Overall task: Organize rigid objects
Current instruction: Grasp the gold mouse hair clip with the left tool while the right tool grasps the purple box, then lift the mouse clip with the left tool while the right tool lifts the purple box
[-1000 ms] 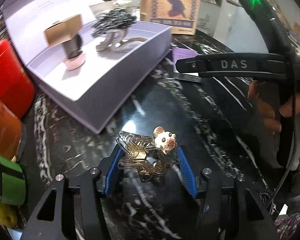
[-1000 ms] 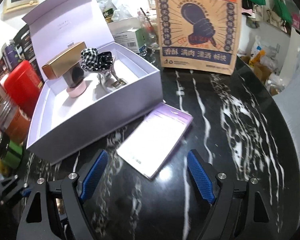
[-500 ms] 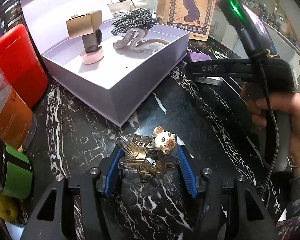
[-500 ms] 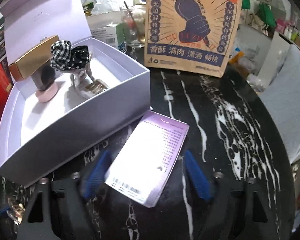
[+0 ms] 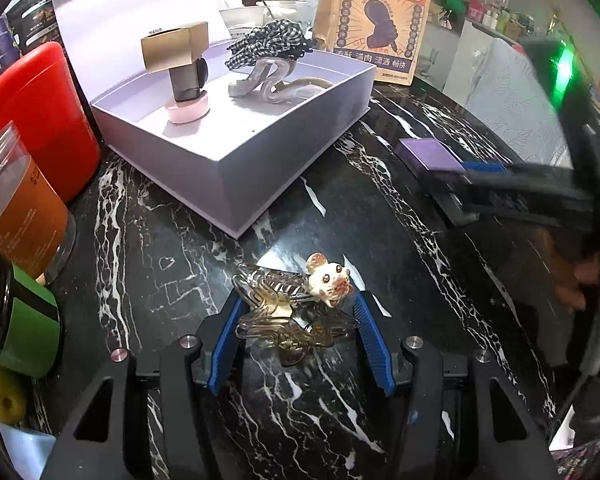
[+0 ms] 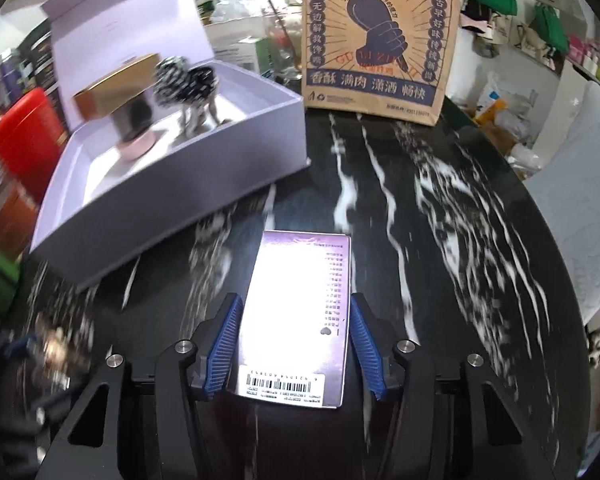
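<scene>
My left gripper (image 5: 296,312) is shut on a clear brown hair claw with a small mouse face (image 5: 296,304), held just above the black marble table. My right gripper (image 6: 296,316) has closed around a flat purple box (image 6: 300,312); its blue pads touch both long sides. That box also shows in the left wrist view (image 5: 432,154) at the right gripper's tip. An open lilac gift box (image 5: 236,148) stands behind, holding a gold-capped bottle (image 5: 180,68) and a checked-bow hair claw (image 5: 272,60). It also shows in the right wrist view (image 6: 204,184).
A red canister (image 5: 40,112), an orange jar (image 5: 16,208) and a green-banded jar (image 5: 24,328) crowd the left edge. A printed paper bag (image 6: 380,36) stands at the back. The black marble table (image 6: 440,220) curves away on the right.
My right gripper moved in over the purple box and its jaws narrowed onto its sides. My left gripper, still holding the mouse hair claw, drew back a little from the gift box.
</scene>
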The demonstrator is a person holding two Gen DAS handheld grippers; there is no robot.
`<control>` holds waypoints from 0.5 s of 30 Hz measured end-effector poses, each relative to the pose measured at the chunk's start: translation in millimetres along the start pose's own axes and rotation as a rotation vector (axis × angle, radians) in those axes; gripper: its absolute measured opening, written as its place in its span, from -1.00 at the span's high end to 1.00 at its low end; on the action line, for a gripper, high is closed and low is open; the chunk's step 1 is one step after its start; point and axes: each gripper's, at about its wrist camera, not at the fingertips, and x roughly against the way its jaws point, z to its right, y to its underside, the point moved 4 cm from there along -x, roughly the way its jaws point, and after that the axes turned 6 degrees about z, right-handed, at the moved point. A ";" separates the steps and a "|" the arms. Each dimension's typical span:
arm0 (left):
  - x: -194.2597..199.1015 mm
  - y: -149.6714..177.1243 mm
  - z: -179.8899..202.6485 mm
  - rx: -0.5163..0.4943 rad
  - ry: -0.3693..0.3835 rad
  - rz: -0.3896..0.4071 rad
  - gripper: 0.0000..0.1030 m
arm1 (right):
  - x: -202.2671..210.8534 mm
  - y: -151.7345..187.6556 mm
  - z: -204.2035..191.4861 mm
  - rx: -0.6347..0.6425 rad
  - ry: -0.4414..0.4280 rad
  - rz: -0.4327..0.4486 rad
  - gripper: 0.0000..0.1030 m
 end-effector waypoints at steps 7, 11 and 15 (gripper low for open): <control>5.7 7.2 8.4 -0.011 0.026 0.007 -0.07 | 33.9 41.1 -5.6 0.051 -0.036 -0.018 -0.04; 11.4 14.5 16.1 -0.026 0.047 0.010 -0.07 | 52.4 63.3 -13.9 0.098 -0.062 -0.035 -0.04; 15.2 19.1 20.5 -0.035 0.057 0.014 -0.07 | 64.1 77.4 -21.3 0.124 -0.054 -0.030 -0.09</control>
